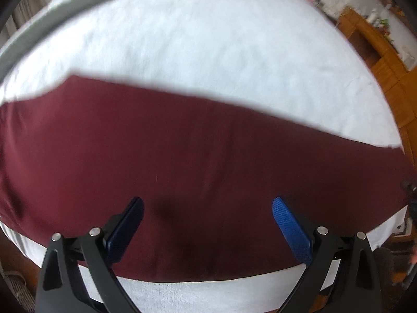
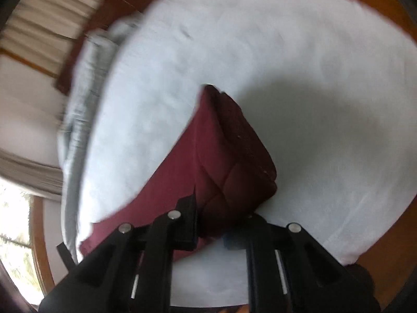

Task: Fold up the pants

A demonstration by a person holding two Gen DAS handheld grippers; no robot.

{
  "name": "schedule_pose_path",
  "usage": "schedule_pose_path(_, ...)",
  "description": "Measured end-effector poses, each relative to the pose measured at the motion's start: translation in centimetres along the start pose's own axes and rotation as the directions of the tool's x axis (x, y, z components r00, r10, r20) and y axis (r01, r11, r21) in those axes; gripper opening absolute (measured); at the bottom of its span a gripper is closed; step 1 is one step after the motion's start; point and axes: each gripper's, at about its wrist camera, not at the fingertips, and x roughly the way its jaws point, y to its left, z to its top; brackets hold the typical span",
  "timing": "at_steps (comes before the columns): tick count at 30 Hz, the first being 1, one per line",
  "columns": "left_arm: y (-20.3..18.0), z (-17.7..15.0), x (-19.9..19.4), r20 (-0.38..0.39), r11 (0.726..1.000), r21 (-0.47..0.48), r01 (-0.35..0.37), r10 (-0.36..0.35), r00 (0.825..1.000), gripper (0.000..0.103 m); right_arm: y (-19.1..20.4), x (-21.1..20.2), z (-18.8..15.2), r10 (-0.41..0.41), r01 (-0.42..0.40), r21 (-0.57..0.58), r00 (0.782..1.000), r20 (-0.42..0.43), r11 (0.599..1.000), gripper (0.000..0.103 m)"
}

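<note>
a: where are the pants (image 1: 198,156)?
b: spread on the white bed (image 1: 208,39). my right gripper (image 2: 221,221) is clenched on the waistband end, my left gripper (image 1: 207,224) released above the cloth
a: tip?
b: lift evenly, align edges

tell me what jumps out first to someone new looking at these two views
The dark red pants grab the eye, stretched in a wide band across the white cover in the left wrist view. The left gripper hangs open above them, blue pads spread wide. In the blurred right wrist view, the right gripper is shut on the pants' bunched end, lifting it off the cover.
</note>
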Motion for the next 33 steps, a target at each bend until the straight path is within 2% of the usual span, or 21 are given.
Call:
schedule_pose_path(1, 0.6, -0.1, 1.2, -0.039, 1.0, -0.015, 0.01, -0.01, 0.999, 0.099, -0.4, 1.6, -0.4, -0.086, 0.086, -0.009, 0.996, -0.032, 0.996, 0.011)
schedule_pose_path(4, 0.7, -0.2, 0.8, -0.008, 1.0, 0.001, 0.031, -0.031, 1.0, 0.099, 0.0, 2.5, -1.1, -0.133, 0.132, -0.039, 0.991, -0.016, 0.99, 0.012)
schedule_pose_path(8, 2.1, 0.3, -1.4, 0.029, 0.997, -0.047, 0.062, -0.061, 0.998, 0.099, 2.5, 0.5, -0.9, -0.106, 0.109, -0.085, 0.994, 0.032, 0.99, 0.012)
schedule_pose_path(13, 5.5, 0.3, -4.7, 0.1, 0.995, -0.094, 0.04, -0.031, 0.994, 0.099, 10.6, -2.5, -2.0, -0.073, 0.1, -0.27, 0.991, 0.11, 0.958, 0.012)
schedule_pose_path(16, 7.9, 0.0, -6.0, 0.122, 0.992, -0.124, 0.018, -0.003, 0.993, 0.099, 15.2, -3.0, -2.6, -0.027, 0.067, -0.35, 0.993, 0.118, 0.935, 0.012)
schedule_pose_path(20, 10.9, -0.6, -7.2, 0.147, 0.983, -0.184, -0.002, 0.029, 0.989, 0.099, 20.3, -2.5, -3.9, 0.015, 0.026, -0.432, 0.996, 0.09, 0.901, 0.013)
schedule_pose_path(26, 14.7, -0.9, -8.1, 0.171, 0.968, -0.249, -0.041, 0.086, 0.981, 0.099, 27.8, 1.5, -8.2, 0.032, -0.025, -0.554, 0.999, 0.002, 0.832, 0.013)
schedule_pose_path(29, 16.2, -1.3, -8.9, 0.187, 0.957, -0.286, -0.039, 0.096, 0.978, 0.099, 30.0, 2.8, -10.7, 0.042, -0.057, -0.602, 0.998, -0.039, 0.797, 0.013)
schedule_pose_path(33, 18.2, -1.9, -9.5, 0.195, 0.947, -0.319, -0.045, 0.112, 0.974, 0.099, 33.0, 6.1, -14.4, 0.008, -0.074, -0.668, 0.995, -0.101, 0.74, 0.013)
